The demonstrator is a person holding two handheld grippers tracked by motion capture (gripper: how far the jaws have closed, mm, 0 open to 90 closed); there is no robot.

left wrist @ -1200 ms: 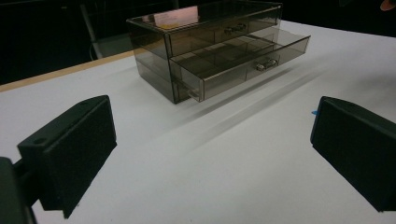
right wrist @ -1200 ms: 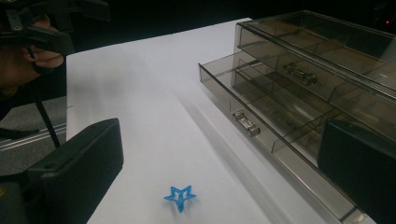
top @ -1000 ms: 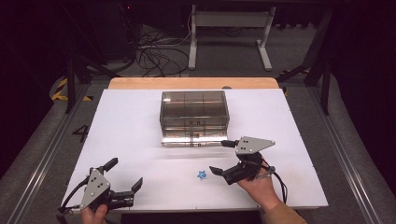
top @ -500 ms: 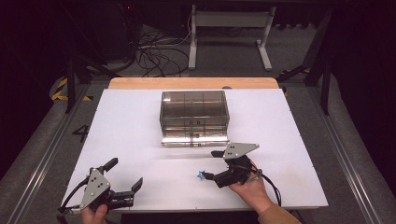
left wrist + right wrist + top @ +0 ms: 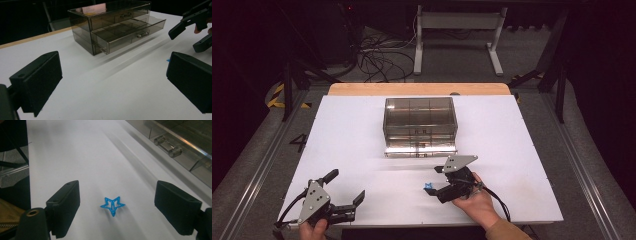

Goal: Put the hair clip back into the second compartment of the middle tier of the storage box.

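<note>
Straddling a small blue star [image 5: 112, 205], the right gripper [image 5: 439, 179] has its jaws spread wide, one on each side, holding nothing. The star lies flat on the white table [image 5: 362, 135], near the front edge and just in front of the drawer box [image 5: 420, 125]. The lowest drawer [image 5: 130, 31] stands pulled out toward the near side, its compartments appearing empty. Judged from this layout, the work is at an early stage: the drawer is already open, but the star is not yet gripped, lifted or placed; closing on it, carrying it to a compartment and releasing it remain. The left gripper [image 5: 343, 194] rests at the near left corner, well apart from the star, jaws wide open and empty. Which compartment is intended cannot be told. The smoky walls of the box obscure the upper drawers' contents, and the star's shape is too small to resolve in the high view.
</note>
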